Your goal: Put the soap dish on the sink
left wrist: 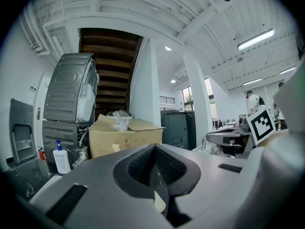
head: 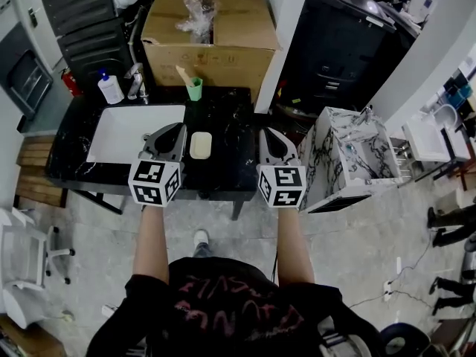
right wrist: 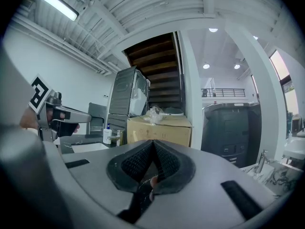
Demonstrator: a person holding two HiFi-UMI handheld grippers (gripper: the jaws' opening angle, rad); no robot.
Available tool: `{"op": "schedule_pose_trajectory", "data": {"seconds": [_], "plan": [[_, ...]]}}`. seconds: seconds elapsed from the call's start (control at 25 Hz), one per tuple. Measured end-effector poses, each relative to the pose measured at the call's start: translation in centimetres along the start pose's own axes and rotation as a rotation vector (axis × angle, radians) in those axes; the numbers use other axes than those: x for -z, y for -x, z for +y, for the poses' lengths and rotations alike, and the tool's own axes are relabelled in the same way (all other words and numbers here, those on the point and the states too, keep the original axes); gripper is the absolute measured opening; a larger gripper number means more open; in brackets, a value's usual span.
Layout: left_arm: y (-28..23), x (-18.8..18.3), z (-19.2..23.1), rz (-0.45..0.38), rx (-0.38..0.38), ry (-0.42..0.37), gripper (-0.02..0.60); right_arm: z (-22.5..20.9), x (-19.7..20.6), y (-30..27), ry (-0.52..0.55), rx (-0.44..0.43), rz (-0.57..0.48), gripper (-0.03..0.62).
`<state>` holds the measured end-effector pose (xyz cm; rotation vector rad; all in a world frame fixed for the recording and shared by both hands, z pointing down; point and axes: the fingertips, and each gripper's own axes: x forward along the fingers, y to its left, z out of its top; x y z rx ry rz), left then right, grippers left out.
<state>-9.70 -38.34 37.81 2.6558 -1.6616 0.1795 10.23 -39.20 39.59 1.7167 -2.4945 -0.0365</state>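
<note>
The cream soap dish [head: 200, 145] lies on the black marble counter [head: 230, 166], just right of the white sink basin [head: 126, 132]. My left gripper [head: 177, 129] hovers at the dish's left side and over the basin's right edge; its jaws are shut and empty. My right gripper [head: 270, 134] is held to the right of the dish, over the counter's right end, shut with nothing in it. In the left gripper view the jaws [left wrist: 153, 149] meet, and a cream sliver of the dish [left wrist: 159, 202] shows below them. The right gripper view also shows closed jaws [right wrist: 153, 143].
A soap dispenser bottle [head: 110, 88], a faucet [head: 136, 80] and a green cup [head: 194, 88] stand along the counter's back edge. Behind is a large cardboard box [head: 210, 36]. A white marble sink unit [head: 349, 155] stands at the right. A white chair [head: 26, 259] is at the left.
</note>
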Motion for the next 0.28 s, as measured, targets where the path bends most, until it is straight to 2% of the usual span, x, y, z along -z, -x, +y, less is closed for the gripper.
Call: {"op": "schedule_pose_trajectory", "data": {"seconds": [0.28], "plan": [[0.79,0.38,0.08,-0.006,0.01,0.029,0.014,0.36,0.22,0.3,-0.008,-0.006,0.001,0.012]]}}
